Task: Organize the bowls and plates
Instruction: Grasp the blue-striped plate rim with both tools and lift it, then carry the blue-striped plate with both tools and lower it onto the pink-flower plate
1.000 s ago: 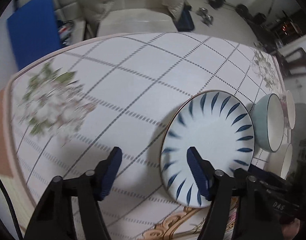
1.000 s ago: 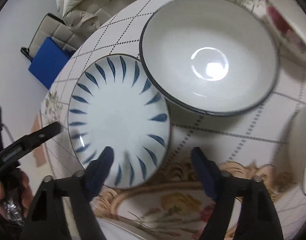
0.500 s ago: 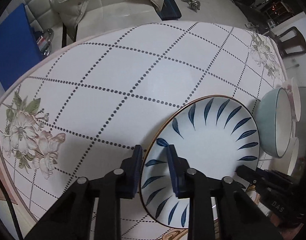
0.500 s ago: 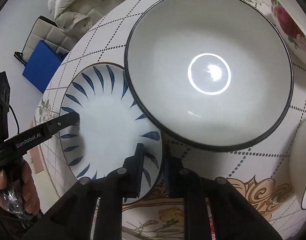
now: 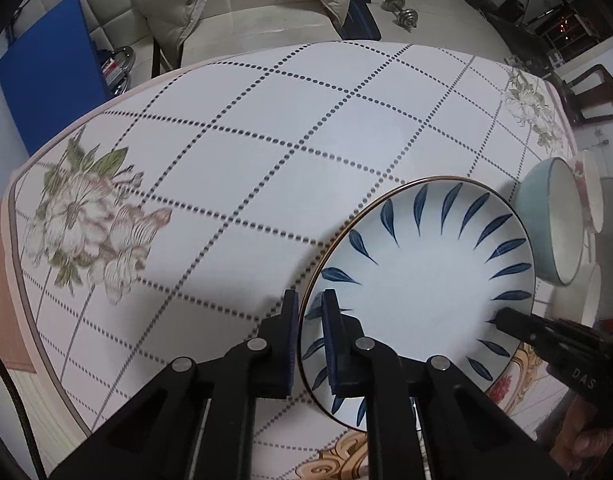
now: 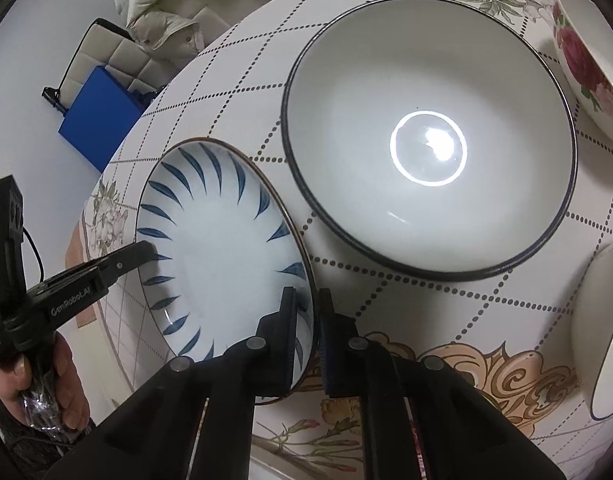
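Observation:
A white plate with blue leaf strokes (image 5: 422, 292) (image 6: 222, 248) lies on the table, gripped from two sides. My left gripper (image 5: 308, 312) is shut on the plate's left rim, one pad outside and one inside. On the opposite rim, my right gripper (image 6: 309, 308) is shut the same way; its black tip (image 5: 510, 318) shows in the left wrist view. The left gripper's tip (image 6: 140, 250) appears at the plate's far edge in the right wrist view. A large light blue bowl with a white inside (image 6: 430, 140) (image 5: 546, 220) stands just beside the plate.
The table wears a white cloth with dotted squares and flowers (image 5: 226, 140). A rose-patterned bowl (image 6: 590, 64) (image 5: 586, 188) and a white bowl (image 6: 602, 332) stand beyond the blue bowl. A blue board (image 5: 46, 80), padded chairs and dumbbells (image 5: 400, 10) lie past the table's far edge.
Both grippers went from wide open to shut on opposite rims of the leaf-pattern plate. The left one slid right onto the rim; the right one moved in closer.

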A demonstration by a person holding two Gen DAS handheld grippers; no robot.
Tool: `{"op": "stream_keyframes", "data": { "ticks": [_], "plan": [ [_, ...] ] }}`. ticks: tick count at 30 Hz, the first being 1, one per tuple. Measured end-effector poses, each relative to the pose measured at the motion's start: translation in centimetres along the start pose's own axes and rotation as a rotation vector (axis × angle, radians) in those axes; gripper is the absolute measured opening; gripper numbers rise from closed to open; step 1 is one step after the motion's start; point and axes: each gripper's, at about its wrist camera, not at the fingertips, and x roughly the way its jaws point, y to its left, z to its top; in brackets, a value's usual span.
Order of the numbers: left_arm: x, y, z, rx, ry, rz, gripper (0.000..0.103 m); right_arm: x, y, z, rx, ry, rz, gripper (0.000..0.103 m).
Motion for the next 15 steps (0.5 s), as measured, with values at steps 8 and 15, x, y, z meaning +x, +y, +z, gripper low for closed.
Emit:
{"op": "stream_keyframes", "data": {
  "ticks": [8,15],
  "plan": [
    [-2.9,0.4,-2.3,-0.028,-0.037,0.013,0.009,-1.1,0.1,-0.9,-0.019,0.032,0.037,0.011],
    [-7.7,-2.2,-4.1,0.001,-0.09,-0.054,0.0,-3.8,2.4,-2.6,-0.087,0.053,0.096,0.01]
  ]
}}
